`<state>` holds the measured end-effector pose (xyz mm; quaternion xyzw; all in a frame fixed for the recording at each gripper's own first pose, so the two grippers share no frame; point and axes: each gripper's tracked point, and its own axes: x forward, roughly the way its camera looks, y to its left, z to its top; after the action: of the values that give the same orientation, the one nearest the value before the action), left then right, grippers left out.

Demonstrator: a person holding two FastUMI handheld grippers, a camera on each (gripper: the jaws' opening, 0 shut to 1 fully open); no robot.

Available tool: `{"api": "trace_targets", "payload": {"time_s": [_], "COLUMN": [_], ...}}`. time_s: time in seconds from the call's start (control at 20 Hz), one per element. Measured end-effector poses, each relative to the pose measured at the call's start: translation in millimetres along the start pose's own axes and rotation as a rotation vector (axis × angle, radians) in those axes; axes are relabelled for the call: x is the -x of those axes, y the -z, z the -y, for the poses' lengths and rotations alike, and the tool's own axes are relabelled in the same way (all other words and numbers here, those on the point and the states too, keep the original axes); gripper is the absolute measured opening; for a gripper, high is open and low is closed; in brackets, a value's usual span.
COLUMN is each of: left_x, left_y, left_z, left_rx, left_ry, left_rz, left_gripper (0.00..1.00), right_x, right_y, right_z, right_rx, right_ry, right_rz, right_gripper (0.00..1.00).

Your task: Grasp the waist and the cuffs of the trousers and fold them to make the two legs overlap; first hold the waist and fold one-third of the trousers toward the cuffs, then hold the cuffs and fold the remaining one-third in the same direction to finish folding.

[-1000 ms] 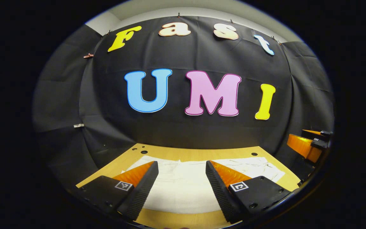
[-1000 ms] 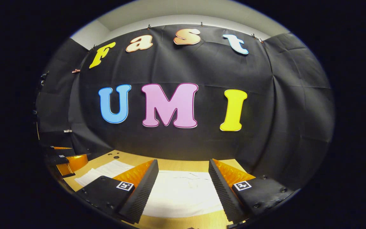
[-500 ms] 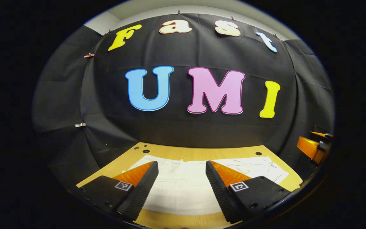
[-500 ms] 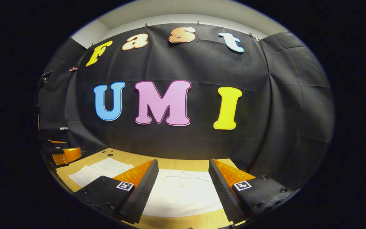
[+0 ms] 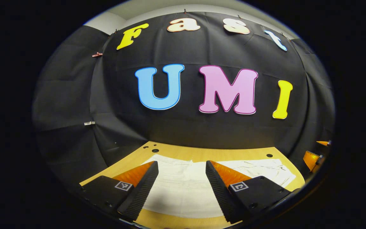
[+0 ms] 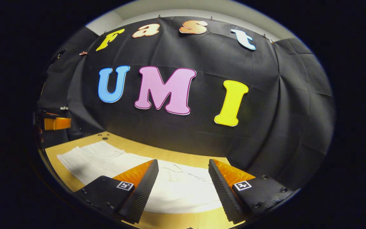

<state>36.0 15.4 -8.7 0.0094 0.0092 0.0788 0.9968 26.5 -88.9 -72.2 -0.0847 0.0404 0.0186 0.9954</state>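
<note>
Trousers point(image 5: 183, 187) of white cloth lie flat on the wooden table point(image 5: 202, 154), both grippers' ridged fingers point(image 5: 145, 187) apart.

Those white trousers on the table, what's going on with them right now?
A person holds two grippers over white trousers lying flat on a wooden table. The left gripper and right gripper are both open above the cloth, gripping nothing. No fold is made yet; this looks like the approach before the first grasp.
</note>
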Motion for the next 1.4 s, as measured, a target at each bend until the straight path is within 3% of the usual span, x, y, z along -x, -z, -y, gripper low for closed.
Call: {"api": "trace_targets", "payload": {"time_s": [0.7,1.0,1.4], "left_x": [-8,3,14], "left_y": [44,73,90], "left_z": [-35,-60,-68], "left_rx": [0.024,0.041,0.029], "left_ry": [-0.152,-0.253,-0.293], "left_rz": [-0.078,-0.15,-0.197], "left_gripper": [0.96,0.95,0.96], "right_x": [-40,-40,-31], "right_y": [124,184,265], "right_z": [80,105,139], "right_rx": [0.398,0.631,0.911], "right_ry": [-0.127,-0.256,-0.382], "right_rz": [-0.213,-0.329,-0.456], "right_gripper": [0.98,0.98,0.98]}}
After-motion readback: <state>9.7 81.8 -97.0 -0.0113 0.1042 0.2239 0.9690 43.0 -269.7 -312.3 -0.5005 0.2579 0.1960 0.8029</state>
